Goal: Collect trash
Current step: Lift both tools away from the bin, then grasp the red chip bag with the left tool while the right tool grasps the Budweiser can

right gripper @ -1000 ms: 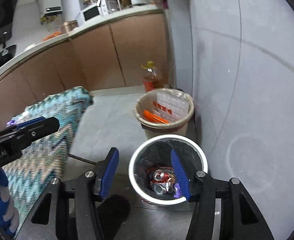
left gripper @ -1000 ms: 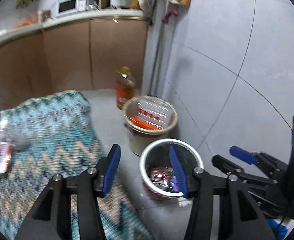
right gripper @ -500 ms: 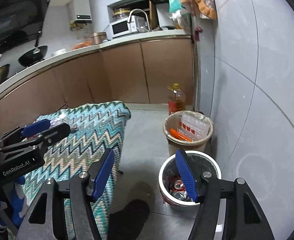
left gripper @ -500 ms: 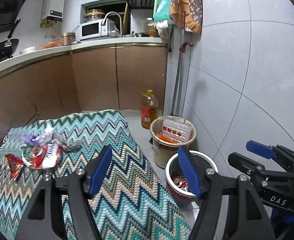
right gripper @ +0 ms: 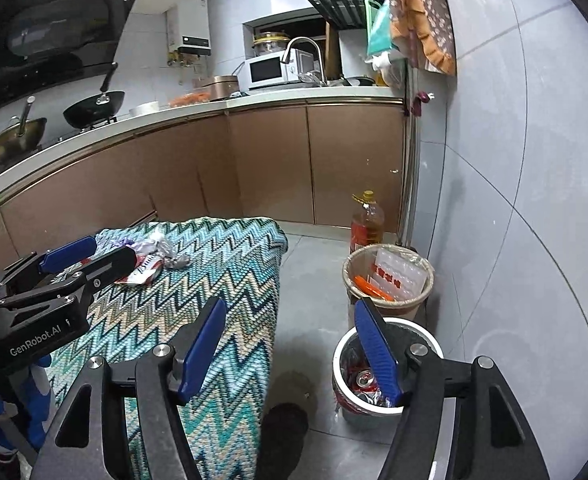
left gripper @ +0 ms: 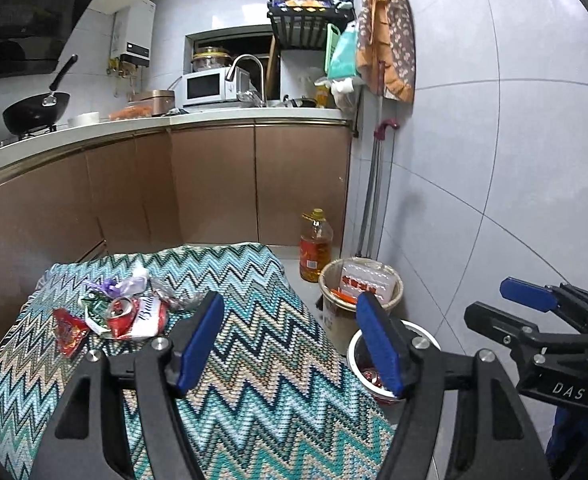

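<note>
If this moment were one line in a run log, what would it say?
left gripper: open, empty | right gripper: open, empty | trash pile: on zigzag cloth | white bin: holds cans

Black frames, blue fingers (silver screws)

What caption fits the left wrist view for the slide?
Open left claw hovers over zigzag cloth, trash pile ahead-left, white bin on floor right.

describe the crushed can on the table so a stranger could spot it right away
Find the zigzag teal cloth covering the table, then the litter pile at its far left corner. The crushed can lies mid-pile, red with a silver top, beside a flat red wrapper and a purple-white wrapper.
</note>
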A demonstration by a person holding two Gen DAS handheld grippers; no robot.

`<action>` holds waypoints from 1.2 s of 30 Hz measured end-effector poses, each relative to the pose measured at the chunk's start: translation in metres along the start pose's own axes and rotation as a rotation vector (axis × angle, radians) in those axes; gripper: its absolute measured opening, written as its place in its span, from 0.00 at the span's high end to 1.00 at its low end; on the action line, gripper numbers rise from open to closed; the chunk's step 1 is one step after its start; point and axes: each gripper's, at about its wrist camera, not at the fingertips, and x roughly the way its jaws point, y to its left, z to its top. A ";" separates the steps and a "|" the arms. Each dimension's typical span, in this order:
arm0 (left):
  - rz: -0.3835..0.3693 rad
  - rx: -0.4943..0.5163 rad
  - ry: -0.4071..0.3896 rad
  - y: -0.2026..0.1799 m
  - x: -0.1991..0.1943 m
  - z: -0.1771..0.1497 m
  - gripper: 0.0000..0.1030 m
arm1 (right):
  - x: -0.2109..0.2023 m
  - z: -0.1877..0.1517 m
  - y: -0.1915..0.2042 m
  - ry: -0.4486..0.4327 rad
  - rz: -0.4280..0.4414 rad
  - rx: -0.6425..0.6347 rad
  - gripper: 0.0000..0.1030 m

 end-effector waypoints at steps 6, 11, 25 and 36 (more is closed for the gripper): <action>0.014 -0.014 0.008 0.020 -0.008 -0.006 0.35 | -0.003 0.010 0.022 -0.010 0.020 -0.041 0.37; 0.050 -0.041 0.026 0.050 -0.006 -0.018 0.35 | 0.009 0.016 0.040 0.003 0.069 -0.062 0.34; 0.280 -0.221 0.115 0.201 0.021 -0.066 0.35 | 0.103 0.039 0.101 0.131 0.275 -0.113 0.34; 0.388 -0.314 0.183 0.297 0.083 -0.074 0.36 | 0.218 0.040 0.141 0.290 0.477 -0.091 0.34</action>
